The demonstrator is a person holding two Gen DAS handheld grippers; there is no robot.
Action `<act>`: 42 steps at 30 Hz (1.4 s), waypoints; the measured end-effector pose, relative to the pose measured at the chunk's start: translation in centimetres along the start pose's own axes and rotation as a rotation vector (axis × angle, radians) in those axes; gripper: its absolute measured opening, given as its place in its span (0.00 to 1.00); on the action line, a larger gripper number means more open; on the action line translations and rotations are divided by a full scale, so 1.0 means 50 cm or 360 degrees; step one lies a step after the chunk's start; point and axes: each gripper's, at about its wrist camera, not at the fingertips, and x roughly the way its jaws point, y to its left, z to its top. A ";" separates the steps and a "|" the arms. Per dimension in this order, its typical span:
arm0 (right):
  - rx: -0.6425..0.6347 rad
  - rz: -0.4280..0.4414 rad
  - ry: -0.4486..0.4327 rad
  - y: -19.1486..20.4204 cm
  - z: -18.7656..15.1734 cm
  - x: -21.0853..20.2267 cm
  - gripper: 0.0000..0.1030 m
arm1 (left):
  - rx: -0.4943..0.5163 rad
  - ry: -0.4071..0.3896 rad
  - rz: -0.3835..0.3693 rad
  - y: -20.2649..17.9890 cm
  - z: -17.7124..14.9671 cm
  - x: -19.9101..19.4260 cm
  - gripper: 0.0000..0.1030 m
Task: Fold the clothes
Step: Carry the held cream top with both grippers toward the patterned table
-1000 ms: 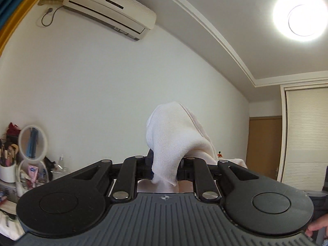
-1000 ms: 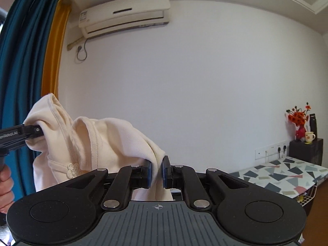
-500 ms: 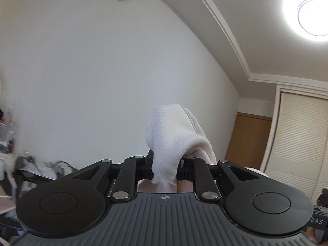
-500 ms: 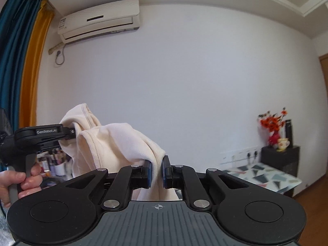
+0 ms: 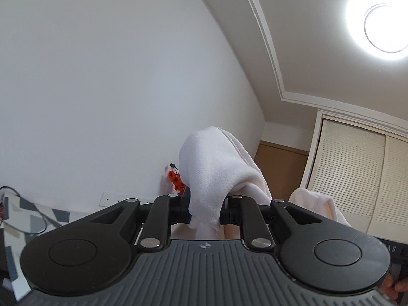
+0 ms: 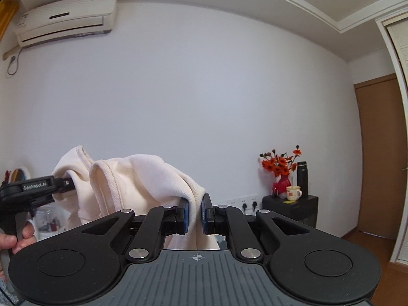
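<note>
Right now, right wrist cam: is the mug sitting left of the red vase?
No. The mug stands on the black cabinet to the right of the red vase, in front of the black bottle.

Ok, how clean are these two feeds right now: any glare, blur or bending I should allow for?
Left wrist view: the ceiling lamp is blown out to a white patch, and the ceiling moulding bows from the fisheye; the garment in the left claw is sharp. Right wrist view: even light, no glare, the garment's seams crisp, the door frame bent at the edge.
</note>
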 end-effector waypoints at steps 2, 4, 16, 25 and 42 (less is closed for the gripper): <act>0.0032 0.0007 -0.0020 -0.047 0.005 0.070 0.08 | 0.0043 0.0011 -0.0010 0.036 0.006 0.073 0.16; 0.0082 0.0002 -0.0028 -0.094 0.011 0.144 0.08 | 0.0092 0.0027 -0.0027 0.065 0.018 0.133 0.16; 0.0201 0.0020 -0.0127 -0.316 0.003 0.500 0.08 | 0.0130 -0.0003 0.0057 0.167 0.013 0.374 0.16; 0.0257 0.0425 -0.0176 -0.499 0.007 0.745 0.08 | 0.0168 -0.0168 0.0491 0.104 -0.017 0.378 0.16; 0.0377 0.1066 -0.0029 -0.706 0.006 1.065 0.08 | 0.0280 -0.0282 0.1098 -0.057 -0.090 0.383 0.16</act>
